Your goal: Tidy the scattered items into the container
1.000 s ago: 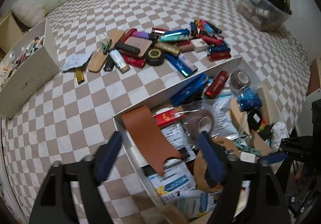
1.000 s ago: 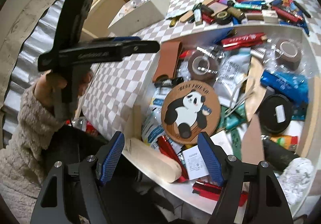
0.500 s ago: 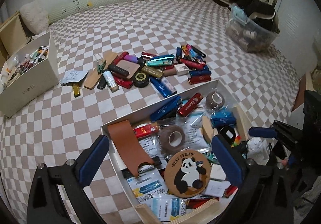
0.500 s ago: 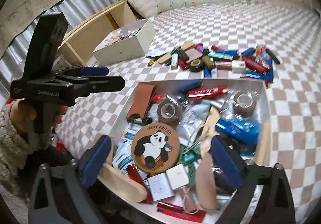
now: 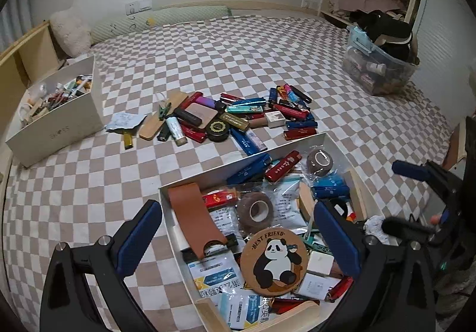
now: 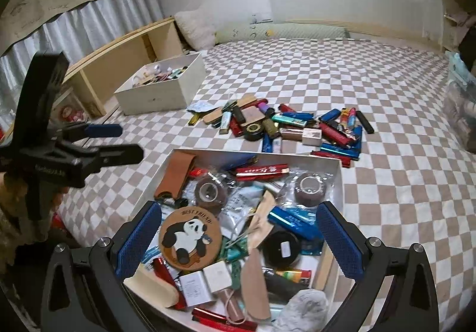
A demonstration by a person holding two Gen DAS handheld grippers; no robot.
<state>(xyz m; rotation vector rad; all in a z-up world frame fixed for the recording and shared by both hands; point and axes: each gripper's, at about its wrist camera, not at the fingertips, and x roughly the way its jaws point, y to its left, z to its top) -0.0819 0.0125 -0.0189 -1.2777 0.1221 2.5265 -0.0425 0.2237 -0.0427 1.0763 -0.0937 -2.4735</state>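
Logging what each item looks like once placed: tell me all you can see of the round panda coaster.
The panda coaster is a flat tan disc, cork-like or wooden by its look, printed with a seated panda and "BEST FRIEND" along its rim. It lies face up, slightly tilted, on top of paper packets and a white block inside the white box. No gripper touches it.
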